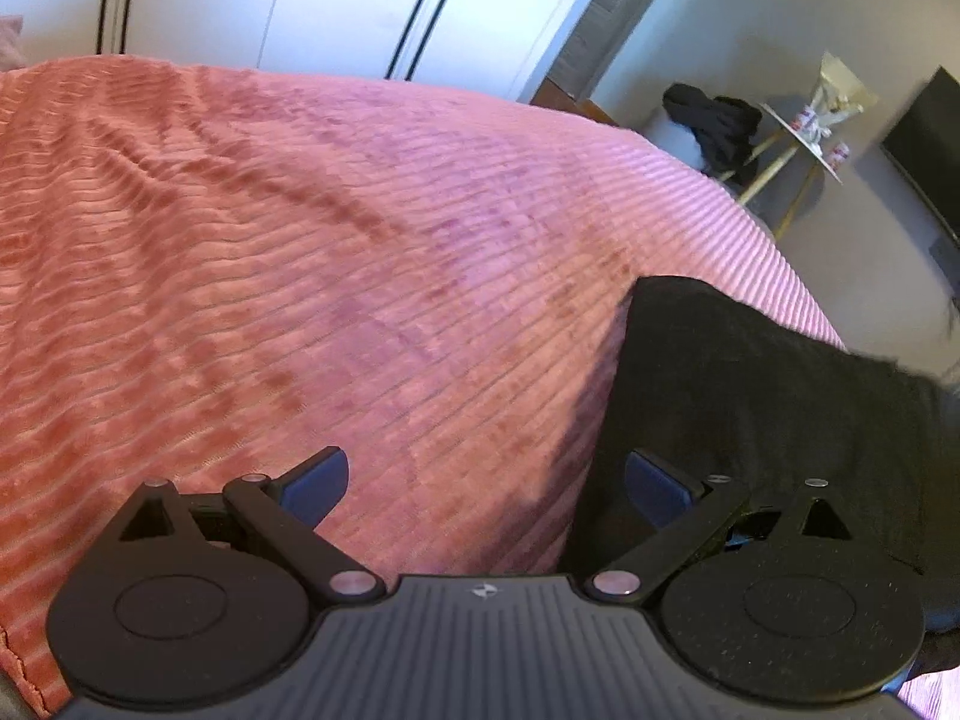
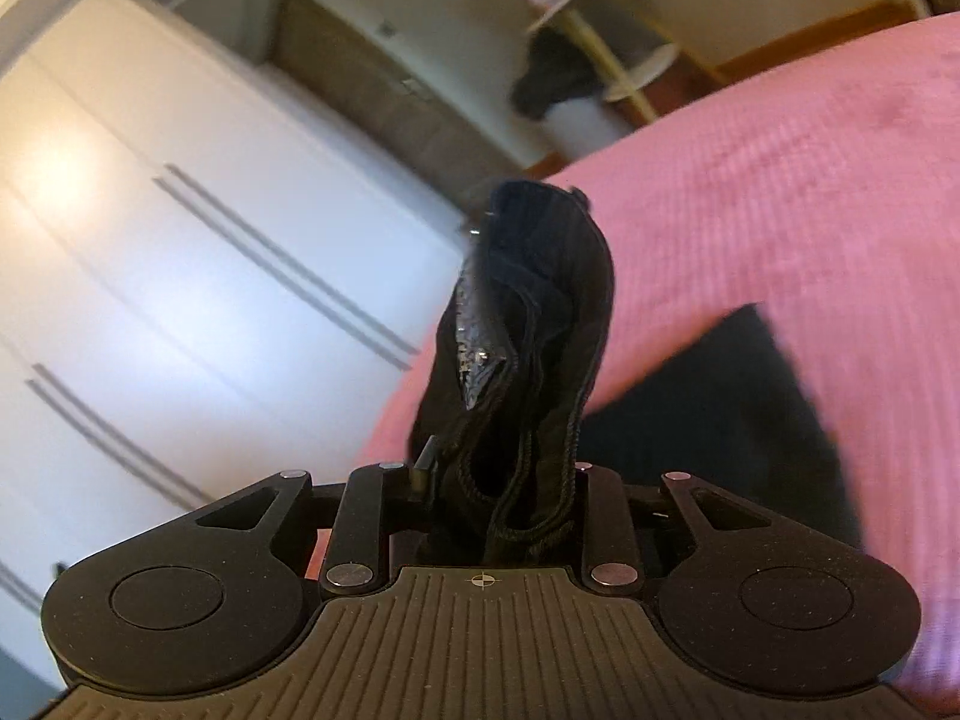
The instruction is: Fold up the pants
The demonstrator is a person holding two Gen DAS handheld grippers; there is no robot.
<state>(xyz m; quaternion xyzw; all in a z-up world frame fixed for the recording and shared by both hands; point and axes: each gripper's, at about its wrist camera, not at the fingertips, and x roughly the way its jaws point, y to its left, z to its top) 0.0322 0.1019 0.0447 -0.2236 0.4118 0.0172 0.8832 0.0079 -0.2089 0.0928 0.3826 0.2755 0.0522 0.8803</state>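
Rising seemingly straight ahead from right hand-held gripper (image 2: 504,480): bunched pants (image 2: 528,336).

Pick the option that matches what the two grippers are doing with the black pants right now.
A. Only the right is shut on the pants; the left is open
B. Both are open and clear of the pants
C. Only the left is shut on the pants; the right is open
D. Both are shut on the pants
A: the right gripper is closed on a bunched part of the black pants, while the left gripper stands wide open above the pink bedspread, holding nothing.
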